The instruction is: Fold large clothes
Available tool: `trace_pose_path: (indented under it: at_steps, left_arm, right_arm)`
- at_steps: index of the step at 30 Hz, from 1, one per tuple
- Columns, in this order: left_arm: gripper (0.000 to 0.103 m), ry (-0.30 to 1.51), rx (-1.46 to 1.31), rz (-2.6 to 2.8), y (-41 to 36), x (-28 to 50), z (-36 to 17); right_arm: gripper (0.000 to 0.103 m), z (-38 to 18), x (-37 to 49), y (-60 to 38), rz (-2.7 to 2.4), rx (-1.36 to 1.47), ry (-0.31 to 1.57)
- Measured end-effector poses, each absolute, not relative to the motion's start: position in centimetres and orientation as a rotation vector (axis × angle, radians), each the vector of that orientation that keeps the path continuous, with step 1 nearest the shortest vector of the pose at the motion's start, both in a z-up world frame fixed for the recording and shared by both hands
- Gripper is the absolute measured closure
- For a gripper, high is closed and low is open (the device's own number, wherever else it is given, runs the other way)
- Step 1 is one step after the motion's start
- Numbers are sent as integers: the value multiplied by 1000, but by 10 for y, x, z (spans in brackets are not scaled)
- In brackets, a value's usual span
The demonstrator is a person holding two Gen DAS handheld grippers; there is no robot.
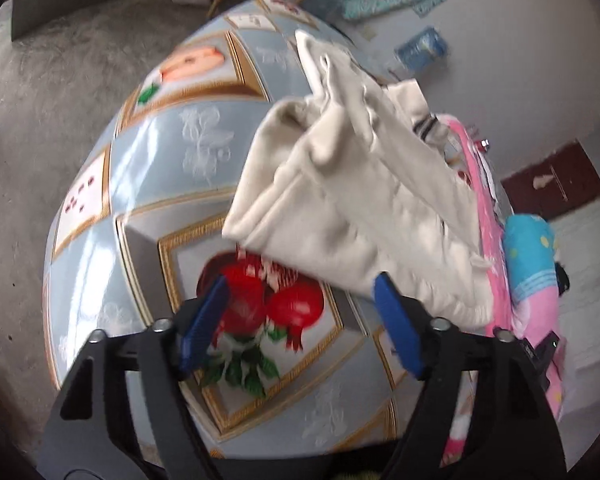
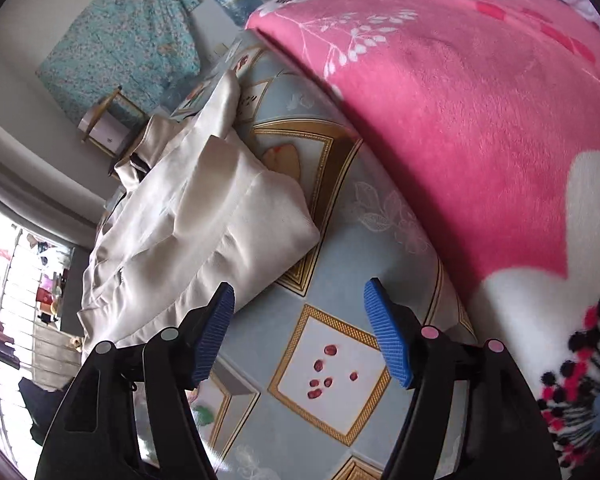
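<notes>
No text, label, brand or number can be read in either view. The tablecloth (image 1: 148,168) bears only pictures of fruit, seeds and pale flowers in gold frames, and one small framed panel (image 2: 253,100) on it carries dark marks that may be script but are too small and blurred to make out. The pink blanket (image 2: 460,100) shows printed flowers and leaves, with no lettering on it.
</notes>
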State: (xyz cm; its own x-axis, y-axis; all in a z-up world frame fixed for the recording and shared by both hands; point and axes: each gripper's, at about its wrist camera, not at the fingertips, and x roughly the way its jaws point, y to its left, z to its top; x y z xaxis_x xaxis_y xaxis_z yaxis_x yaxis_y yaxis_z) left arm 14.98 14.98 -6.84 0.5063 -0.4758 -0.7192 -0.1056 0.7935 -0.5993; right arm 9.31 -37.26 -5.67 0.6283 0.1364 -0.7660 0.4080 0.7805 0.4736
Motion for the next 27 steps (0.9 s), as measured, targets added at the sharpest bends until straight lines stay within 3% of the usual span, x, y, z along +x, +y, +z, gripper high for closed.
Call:
trace_pose_path:
  at_steps: [5, 7, 8, 9, 10, 15, 22, 27]
  left_arm:
    - [31, 941, -683, -178, 148, 162, -71]
    - [38, 919, -652, -143, 142, 165, -69]
    - [44, 909, -617, -116, 138, 167, -69]
    - [59, 902, -594, -101, 136, 168, -69]
    - [67, 892, -562, -82, 133, 169, -70]
    - [84, 869, -326, -53, 108, 170, -61]
    - [91, 700, -56, -92, 82, 139, 9]
    - [91, 691, 25, -173, 80, 109, 42]
  right_arm:
    - [37, -59, 118, -375, -226, 623, 830]
    - [38, -60, 132, -373, -233, 592, 818]
    - [45, -61, 137, -372, -238, 574, 816]
    - [53, -63, 144, -368, -236, 556, 818]
    - [56, -64, 150, -365, -232, 540, 823]
    - [89, -54, 167, -334, -250, 341, 860]
    - [93, 8, 139, -319, -241, 288, 760]
    - [94, 28, 102, -306, -215, 260, 738]
